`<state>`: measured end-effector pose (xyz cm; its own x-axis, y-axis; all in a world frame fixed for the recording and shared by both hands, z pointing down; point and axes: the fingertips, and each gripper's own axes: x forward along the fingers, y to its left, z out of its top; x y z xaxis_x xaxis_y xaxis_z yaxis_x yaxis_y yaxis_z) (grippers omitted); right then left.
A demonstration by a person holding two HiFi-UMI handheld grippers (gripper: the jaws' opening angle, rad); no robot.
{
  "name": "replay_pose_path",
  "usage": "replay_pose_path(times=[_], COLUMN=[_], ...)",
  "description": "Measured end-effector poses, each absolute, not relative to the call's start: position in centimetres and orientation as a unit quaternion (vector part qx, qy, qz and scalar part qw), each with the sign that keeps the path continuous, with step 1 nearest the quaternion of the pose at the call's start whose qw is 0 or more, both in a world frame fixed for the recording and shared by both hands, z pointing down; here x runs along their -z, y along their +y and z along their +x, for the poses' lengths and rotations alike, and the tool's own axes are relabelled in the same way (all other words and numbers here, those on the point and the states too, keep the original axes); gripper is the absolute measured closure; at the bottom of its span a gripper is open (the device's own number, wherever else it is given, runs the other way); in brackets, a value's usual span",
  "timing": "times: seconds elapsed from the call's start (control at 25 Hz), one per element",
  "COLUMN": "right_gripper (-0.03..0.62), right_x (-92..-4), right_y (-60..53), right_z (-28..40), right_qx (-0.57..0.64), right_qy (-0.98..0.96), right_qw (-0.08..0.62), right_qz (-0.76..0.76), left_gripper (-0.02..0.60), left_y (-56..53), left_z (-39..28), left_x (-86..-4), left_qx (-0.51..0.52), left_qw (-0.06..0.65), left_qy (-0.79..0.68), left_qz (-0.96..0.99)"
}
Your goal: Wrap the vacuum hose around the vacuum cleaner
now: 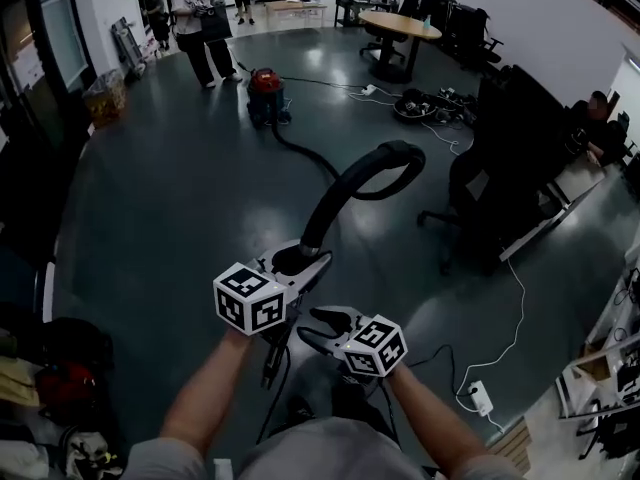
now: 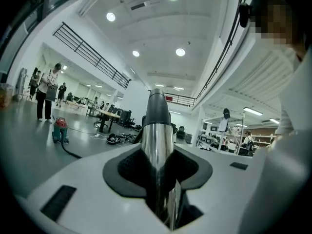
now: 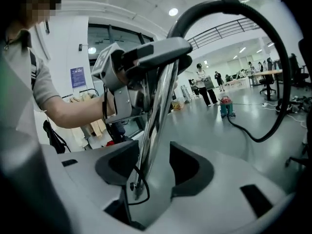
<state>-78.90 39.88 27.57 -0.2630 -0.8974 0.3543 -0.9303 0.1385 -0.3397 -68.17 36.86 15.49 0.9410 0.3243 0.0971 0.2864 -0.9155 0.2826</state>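
The vacuum hose (image 1: 325, 208) is arching up in a stiff black loop in front of the person and then running away low over the grey floor (image 1: 150, 218) to the red vacuum cleaner (image 1: 266, 90), which is standing well apart from both grippers, so nothing is wrapped yet. The hose's near end is joining a chrome wand (image 2: 157, 140). The left gripper (image 2: 157, 172) is clenching that wand just below its black handle, pads pressing on both sides. The right gripper (image 3: 153, 165) is only straddling it lower down: the tube is leaning on one pad and standing clear of the other, jaws parted. The main risk is sitting in that lopsided hold. The chrome looks smooth, and with one real grip the wand is likely to twist or slide as the springy hose is pulling on it, more so if the right jaws are not closing before any swing. Tugging on the hose from this far off is liable to drag or tip the cleaner rather than gather slack, so walking closer first seems safer. A thin black cable (image 3: 139, 189) is looping by the wand's lower end and could catch in the right jaws. Farther out, a bystander (image 1: 200, 18) is standing just beside the cleaner, and a power strip (image 1: 480, 396) with its lead is lying near the person's feet, inviting a snag or a trip.
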Motion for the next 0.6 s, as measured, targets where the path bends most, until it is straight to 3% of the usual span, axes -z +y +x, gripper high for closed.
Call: replay_pose_path(times=[0.32, 0.6], right_gripper=[0.391, 0.395], right_x=[-27.5, -26.9], right_y=[37.9, 37.2], right_z=[-75.0, -67.3], right_qx=[-0.249, -0.205], right_qy=[-0.778, -0.754], right_qw=[-0.034, -0.074], right_qz=[0.576, 0.619], left_gripper=[0.426, 0.426], left_y=[39.1, 40.6], left_z=[-61.5, -54.6], left_x=[-12.5, -10.6], left_qx=[-0.054, -0.025], left_qw=[0.147, 0.174], left_qy=[0.151, 0.146], left_qz=[0.976, 0.974])
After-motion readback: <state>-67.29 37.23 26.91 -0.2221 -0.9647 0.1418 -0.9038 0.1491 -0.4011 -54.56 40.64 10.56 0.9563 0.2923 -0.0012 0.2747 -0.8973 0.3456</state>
